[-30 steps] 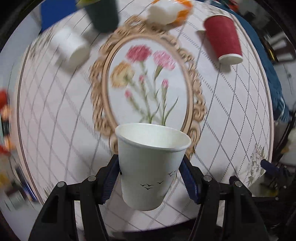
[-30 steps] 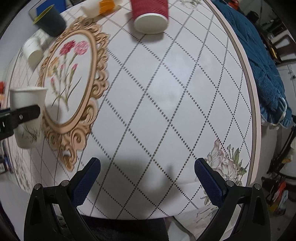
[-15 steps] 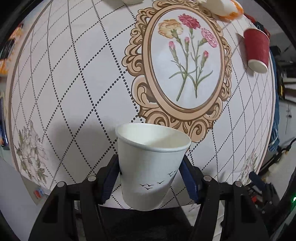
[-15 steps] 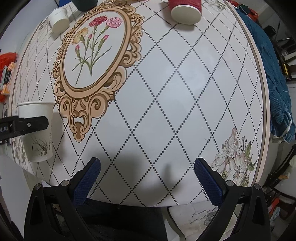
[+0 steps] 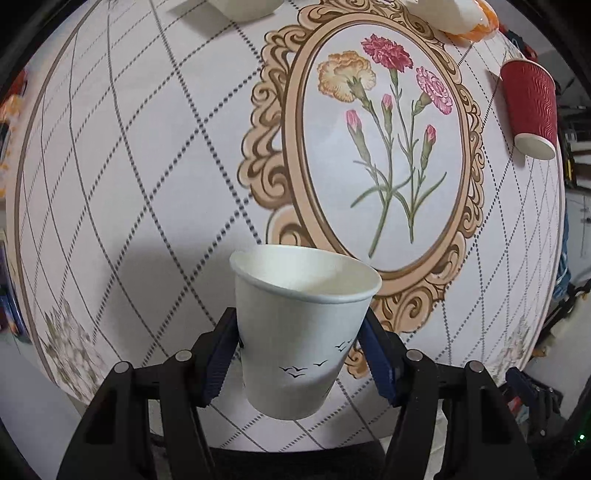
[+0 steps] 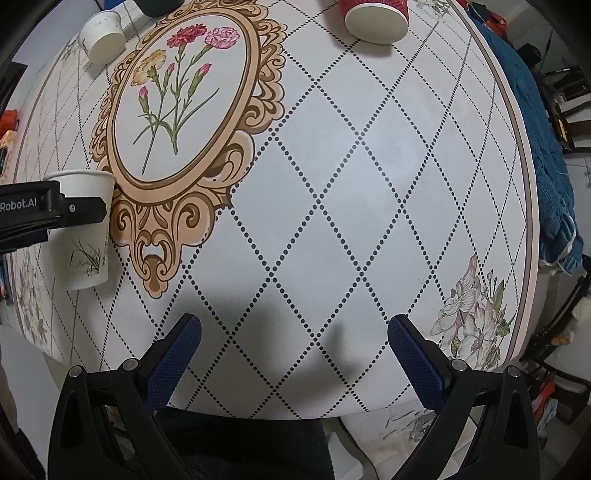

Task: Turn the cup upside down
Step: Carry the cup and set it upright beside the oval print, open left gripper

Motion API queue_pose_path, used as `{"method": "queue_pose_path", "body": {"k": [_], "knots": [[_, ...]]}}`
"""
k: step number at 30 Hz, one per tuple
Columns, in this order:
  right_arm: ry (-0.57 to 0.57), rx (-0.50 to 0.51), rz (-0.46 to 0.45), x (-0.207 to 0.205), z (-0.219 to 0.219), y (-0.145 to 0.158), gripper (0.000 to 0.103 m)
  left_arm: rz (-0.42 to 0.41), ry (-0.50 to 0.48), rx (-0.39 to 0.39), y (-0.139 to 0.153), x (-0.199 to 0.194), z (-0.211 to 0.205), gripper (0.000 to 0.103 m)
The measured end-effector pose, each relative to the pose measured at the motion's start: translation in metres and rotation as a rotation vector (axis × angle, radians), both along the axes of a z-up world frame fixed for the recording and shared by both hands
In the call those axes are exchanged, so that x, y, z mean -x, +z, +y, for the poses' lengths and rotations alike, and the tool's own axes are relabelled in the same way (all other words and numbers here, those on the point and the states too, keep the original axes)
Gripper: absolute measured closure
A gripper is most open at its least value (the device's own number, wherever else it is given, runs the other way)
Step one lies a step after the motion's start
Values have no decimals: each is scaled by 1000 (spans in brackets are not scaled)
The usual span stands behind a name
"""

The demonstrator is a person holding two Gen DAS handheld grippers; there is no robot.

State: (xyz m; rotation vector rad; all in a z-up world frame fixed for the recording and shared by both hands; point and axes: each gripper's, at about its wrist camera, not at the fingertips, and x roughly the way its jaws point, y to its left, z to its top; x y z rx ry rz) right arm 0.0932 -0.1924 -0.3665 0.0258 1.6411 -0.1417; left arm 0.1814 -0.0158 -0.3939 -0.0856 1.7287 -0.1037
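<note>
A white paper cup [image 5: 299, 332] printed with small birds sits between the blue pads of my left gripper [image 5: 301, 350], which is shut on its sides. The cup lies roughly on its side in the air, its mouth pointing away toward the oval flower print [image 5: 384, 147]. In the right wrist view the same cup [image 6: 86, 236] hangs over the table's front left part, with one black finger [image 6: 74, 210] across it. My right gripper [image 6: 293, 332] is open over the table's front edge, with nothing between its pads.
A red ribbed cup [image 6: 375, 18] stands mouth down at the far side. Another white cup [image 6: 103, 35] and a dark cup [image 6: 159, 5] are at the far left. A blue cloth [image 6: 535, 147] hangs beyond the right edge of the round table [image 6: 369, 184].
My left gripper carried the white cup toward the table's front left and lower, rolling a little. My right gripper drifted back toward the front edge, still open.
</note>
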Motion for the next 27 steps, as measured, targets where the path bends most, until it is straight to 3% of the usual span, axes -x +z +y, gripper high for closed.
{"method": "queue_pose_path", "body": {"k": [14, 16, 18, 27], "knots": [[-16, 12, 17, -5, 29, -7, 0, -5, -55, -8, -7, -8, 6, 40], [-18, 14, 18, -5, 33, -10, 0, -4, -58, -12, -9, -5, 4, 36], [-22, 15, 19, -8, 28, -9, 0, -8, -61, -13, -11, -4, 2, 21], [-34, 12, 16, -3, 8, -7, 0, -30, -53, -14, 1, 1, -3, 18]]}}
